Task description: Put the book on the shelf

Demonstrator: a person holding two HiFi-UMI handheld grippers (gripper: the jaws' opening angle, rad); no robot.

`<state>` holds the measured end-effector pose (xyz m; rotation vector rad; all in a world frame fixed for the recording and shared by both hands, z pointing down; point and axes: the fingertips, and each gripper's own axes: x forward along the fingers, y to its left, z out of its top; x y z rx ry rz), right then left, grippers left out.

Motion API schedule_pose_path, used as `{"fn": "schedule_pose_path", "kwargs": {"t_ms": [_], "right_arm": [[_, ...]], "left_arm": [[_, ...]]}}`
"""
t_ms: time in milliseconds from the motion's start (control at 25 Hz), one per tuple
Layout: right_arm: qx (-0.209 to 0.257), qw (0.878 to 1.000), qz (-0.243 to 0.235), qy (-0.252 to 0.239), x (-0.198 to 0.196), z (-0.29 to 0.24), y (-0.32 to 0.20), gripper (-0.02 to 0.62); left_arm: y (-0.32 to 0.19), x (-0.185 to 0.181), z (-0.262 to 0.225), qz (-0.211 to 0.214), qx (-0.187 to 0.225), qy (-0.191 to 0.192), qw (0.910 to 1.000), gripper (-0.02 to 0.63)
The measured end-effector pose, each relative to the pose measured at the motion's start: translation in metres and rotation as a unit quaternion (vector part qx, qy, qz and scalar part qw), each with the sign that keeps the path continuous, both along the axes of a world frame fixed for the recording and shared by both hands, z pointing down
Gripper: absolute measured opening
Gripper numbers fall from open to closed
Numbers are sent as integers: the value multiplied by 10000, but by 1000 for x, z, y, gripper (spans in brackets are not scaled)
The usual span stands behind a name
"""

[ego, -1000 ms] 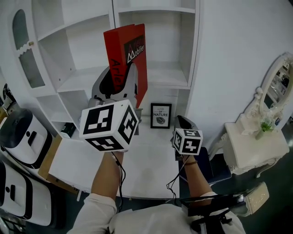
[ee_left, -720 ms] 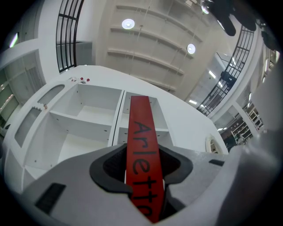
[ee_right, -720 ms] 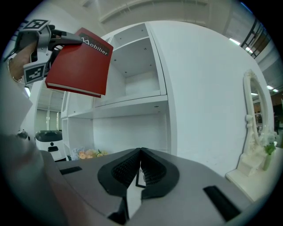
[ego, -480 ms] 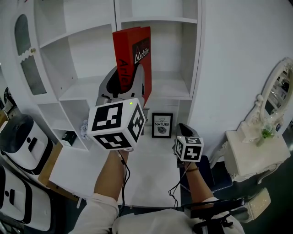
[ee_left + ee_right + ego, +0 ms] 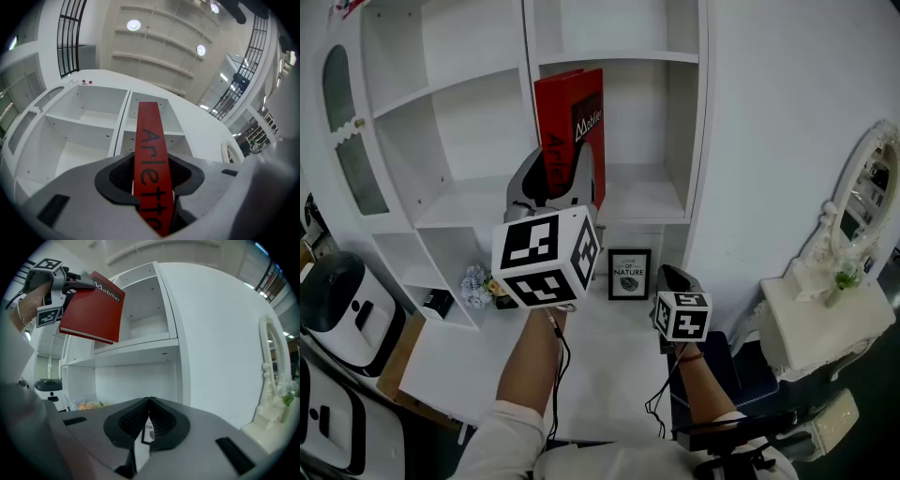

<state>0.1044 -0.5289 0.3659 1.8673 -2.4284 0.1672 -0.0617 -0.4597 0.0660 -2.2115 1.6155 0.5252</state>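
Observation:
A red book (image 5: 569, 131) stands upright in the air in front of the white shelf unit (image 5: 642, 200), by the divider of its right-hand compartment. My left gripper (image 5: 555, 184) is shut on the book's lower part, its marker cube toward me. In the left gripper view the red spine (image 5: 149, 159) runs up between the jaws toward the shelves (image 5: 93, 122). My right gripper (image 5: 673, 274) hangs low at the right over the white table, its jaws shut with nothing in them. In the right gripper view (image 5: 149, 402) the book (image 5: 93, 310) is at the upper left.
A framed "nature" picture (image 5: 629, 274) leans under the shelf on the white table (image 5: 609, 366). Small flowers and a dark item (image 5: 476, 285) sit in the lower left compartment. A white dresser with a mirror (image 5: 820, 314) stands at the right, and white machines (image 5: 337, 305) at the left.
The left gripper has carried the book up and toward the shelf, and the book now stands straighter. The right gripper has hardly moved.

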Motion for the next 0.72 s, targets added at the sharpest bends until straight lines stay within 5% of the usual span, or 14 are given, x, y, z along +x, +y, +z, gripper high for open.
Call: {"fn": "schedule_pose_path", "kwargs": {"t_ms": [720], "right_arm": [[-133, 9998, -40, 139, -3, 14, -27, 21]], "left_arm": [[-70, 10, 5, -216, -82, 128, 9997, 175]]}}
